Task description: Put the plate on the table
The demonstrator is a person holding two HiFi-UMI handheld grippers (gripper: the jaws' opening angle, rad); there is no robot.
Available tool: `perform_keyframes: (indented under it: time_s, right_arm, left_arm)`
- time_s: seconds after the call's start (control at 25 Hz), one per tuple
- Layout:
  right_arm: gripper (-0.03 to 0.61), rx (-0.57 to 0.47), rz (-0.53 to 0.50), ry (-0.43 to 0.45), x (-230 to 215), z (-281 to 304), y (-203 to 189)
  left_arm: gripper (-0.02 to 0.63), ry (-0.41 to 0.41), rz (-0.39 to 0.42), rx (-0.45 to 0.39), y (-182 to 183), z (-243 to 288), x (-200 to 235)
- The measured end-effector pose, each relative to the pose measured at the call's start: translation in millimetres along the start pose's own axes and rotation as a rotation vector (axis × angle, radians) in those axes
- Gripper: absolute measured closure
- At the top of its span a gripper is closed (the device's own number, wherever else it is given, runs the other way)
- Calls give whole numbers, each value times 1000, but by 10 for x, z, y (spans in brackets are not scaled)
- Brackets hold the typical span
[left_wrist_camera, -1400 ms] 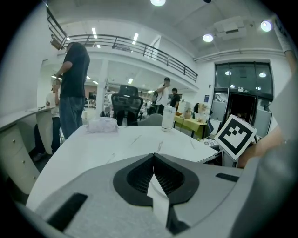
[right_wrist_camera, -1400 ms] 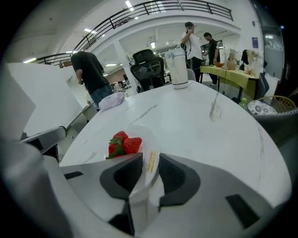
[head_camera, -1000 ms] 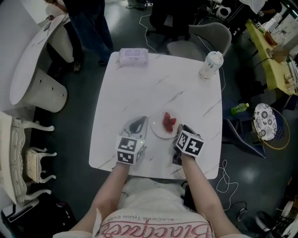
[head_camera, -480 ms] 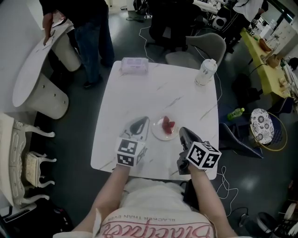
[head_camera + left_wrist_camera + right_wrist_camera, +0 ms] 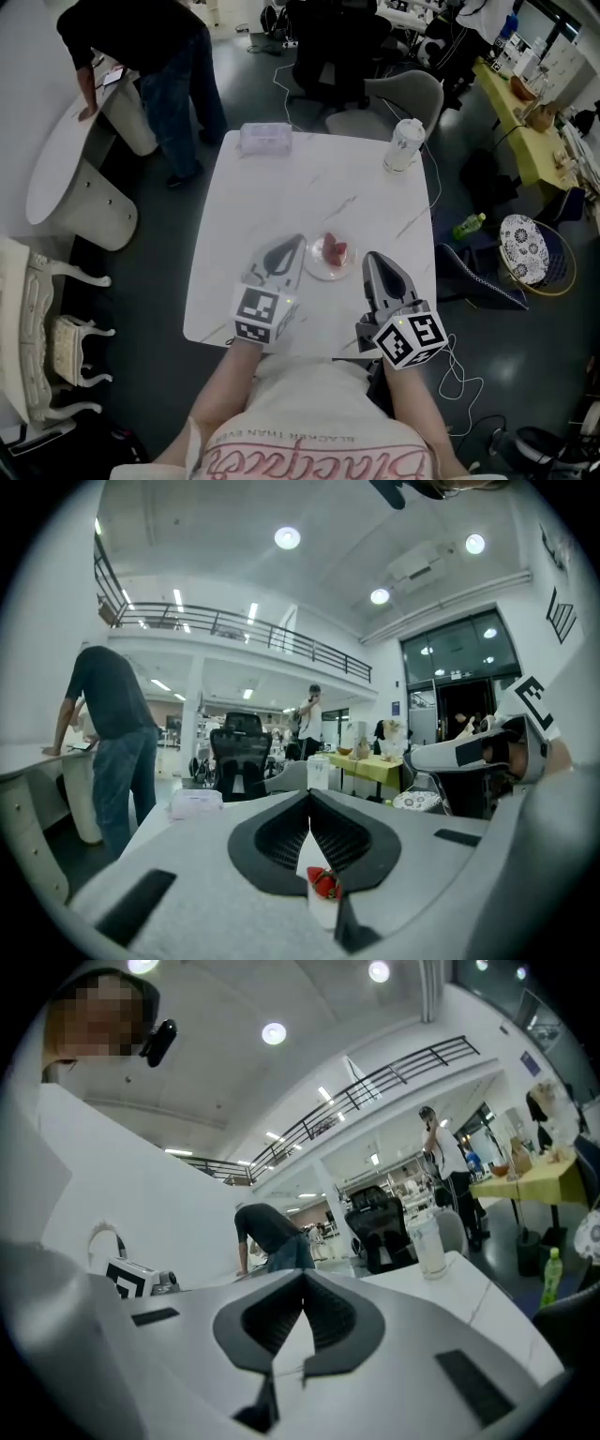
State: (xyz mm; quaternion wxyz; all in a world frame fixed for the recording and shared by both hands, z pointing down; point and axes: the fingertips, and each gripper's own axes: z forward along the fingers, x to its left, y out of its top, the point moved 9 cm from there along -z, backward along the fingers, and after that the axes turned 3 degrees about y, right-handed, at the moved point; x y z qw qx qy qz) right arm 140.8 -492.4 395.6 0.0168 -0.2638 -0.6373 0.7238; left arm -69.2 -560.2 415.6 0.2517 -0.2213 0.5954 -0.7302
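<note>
white plate (image 5: 320, 269) of strawberries (image 5: 335, 250) on table (image 5: 309, 178): stiff, light, probably slick, best pinched at its rim; left gripper (image 5: 292, 243) and right gripper (image 5: 373, 259) both clenched, empty.

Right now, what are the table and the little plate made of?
Table: looks like white marble or a marble-look top, smooth, with thin grey veins. Plate: pale and shiny, maybe glass, china or plastic; too small to tell.

Even light from round ceiling lamps (image 5: 287, 538), soft shadows, fisheye bending and black corners in gripper views.
</note>
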Motion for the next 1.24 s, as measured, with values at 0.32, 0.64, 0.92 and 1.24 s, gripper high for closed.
perform_keyframes:
  time_s: [0.32, 0.64, 0.92, 1.24]
  right_arm:
    - [575, -34, -177, -30, 72, -62, 35]
    - [575, 5, -206, -26, 113, -81, -6]
    - [575, 34, -204, -30, 80, -154, -58]
    - [575, 44, -180, -14, 43, -199, -85]
  left_arm:
    - [609, -13, 50, -89, 66, -153, -181]
    - [609, 1, 48, -104, 83, -212, -173]
    - [609, -10, 42, -96, 78, -216, -258]
    - [609, -25, 79, -91, 65, -212, -421]
